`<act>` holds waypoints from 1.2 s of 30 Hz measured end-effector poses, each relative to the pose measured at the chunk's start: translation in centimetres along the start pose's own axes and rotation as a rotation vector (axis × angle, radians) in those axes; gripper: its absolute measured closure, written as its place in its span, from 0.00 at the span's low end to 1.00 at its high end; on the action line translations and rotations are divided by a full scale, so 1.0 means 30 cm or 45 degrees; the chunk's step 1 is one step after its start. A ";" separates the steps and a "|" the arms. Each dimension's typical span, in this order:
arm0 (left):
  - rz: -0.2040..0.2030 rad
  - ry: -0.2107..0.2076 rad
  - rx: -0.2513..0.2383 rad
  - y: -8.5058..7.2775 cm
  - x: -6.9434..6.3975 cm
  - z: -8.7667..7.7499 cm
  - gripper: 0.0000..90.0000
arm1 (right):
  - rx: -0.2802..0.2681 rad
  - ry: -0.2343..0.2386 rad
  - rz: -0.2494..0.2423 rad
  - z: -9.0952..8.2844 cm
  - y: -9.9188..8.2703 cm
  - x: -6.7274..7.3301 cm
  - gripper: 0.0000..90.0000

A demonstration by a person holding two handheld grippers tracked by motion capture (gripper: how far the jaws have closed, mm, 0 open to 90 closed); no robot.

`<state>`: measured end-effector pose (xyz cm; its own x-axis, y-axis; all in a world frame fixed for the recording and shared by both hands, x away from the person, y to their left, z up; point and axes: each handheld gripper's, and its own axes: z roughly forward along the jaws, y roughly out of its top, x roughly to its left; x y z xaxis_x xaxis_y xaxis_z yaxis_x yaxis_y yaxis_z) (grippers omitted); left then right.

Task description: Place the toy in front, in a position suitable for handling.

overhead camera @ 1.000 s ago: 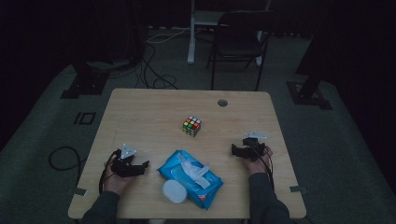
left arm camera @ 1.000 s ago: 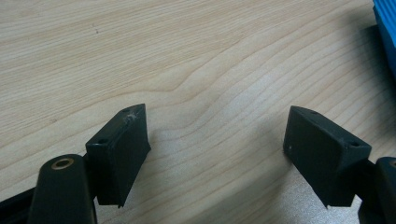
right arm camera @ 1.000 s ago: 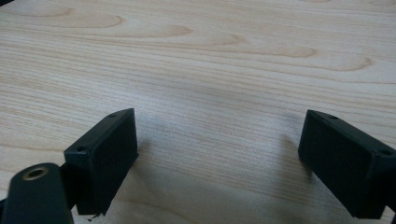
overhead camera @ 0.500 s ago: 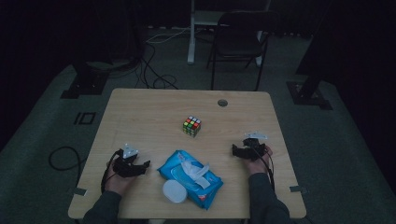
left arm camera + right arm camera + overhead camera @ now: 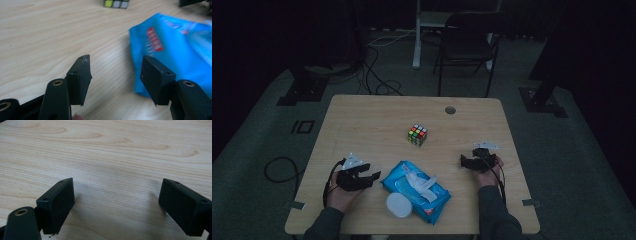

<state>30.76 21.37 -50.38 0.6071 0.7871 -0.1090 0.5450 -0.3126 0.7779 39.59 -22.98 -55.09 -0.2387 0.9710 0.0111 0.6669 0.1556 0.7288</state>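
here the wipes pack [image 5: 416, 189] lies just beside the left tool [image 5: 373, 178].

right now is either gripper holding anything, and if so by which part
Nothing is held. The left gripper has been closing a little, but its jaws stand apart with only table between them, beside the blue wipes pack. The right gripper is open over bare wood.

Both our forearms come in from six o'clock in the high view. Our left gripper [image 5: 373, 177] sits at about seven o'clock, pointing toward three o'clock; its jaws stand apart with nothing between them and have just been closing a little. Our right gripper [image 5: 464, 161] rests at about four o'clock, pointing toward nine o'clock, jaws spread wide and empty.
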 end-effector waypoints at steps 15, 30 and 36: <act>0.171 -0.046 0.055 0.105 -0.176 0.028 0.39 | 0.000 -0.001 0.001 0.000 0.000 0.000 0.14; 0.209 -0.085 0.096 0.125 -0.253 0.062 0.43 | -0.001 -0.004 0.002 0.000 -0.001 0.001 0.14; 0.292 -0.022 0.175 0.117 -0.268 0.076 0.49 | -0.001 -0.004 0.002 0.000 -0.001 0.001 0.14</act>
<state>29.11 12.73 -48.18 0.7330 0.6785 0.0488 0.4646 -0.5517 0.6926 39.57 -22.96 -55.10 -0.2357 0.9718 0.0101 0.6664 0.1541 0.7295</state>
